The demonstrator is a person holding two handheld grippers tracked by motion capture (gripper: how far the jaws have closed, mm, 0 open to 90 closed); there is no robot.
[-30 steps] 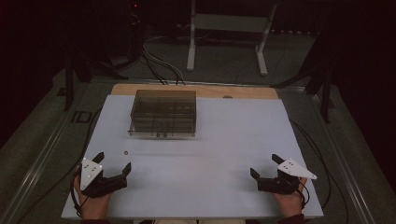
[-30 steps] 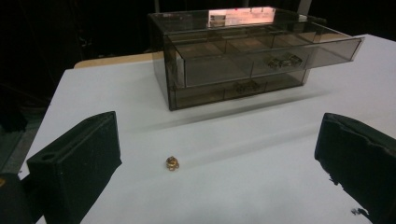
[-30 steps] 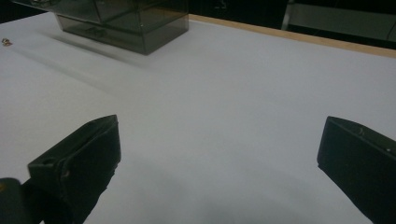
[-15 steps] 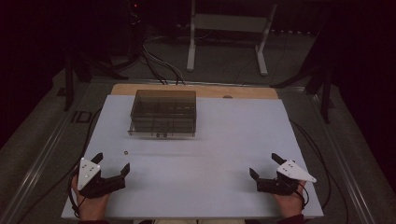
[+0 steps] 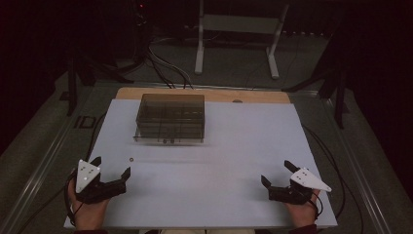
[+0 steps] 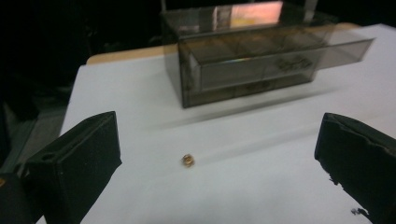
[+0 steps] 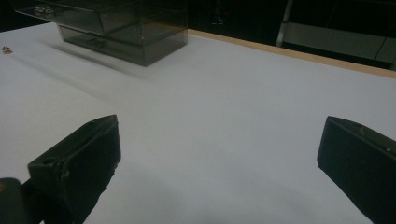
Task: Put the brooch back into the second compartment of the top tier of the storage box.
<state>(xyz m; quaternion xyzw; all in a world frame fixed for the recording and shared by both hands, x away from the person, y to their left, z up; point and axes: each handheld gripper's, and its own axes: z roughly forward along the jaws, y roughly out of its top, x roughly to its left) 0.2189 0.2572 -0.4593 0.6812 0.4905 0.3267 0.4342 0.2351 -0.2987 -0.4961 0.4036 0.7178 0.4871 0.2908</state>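
Grippers are resting low at the near edge of the white table [image 5: 234, 146], one at each corner. Left gripper [image 5: 111, 168] is sitting with its jaws spread wide and nothing between them; just ahead of it a small brass-coloured nut [image 6: 187, 160] is lying on the bare surface, apart from both jaws. Right gripper [image 5: 276, 174] is likewise gaping wide and holding nothing. Farther back, towards the left, a smoky transparent drawer box [image 5: 170, 118] is standing with one drawer pulled partly out, small parts showing inside it
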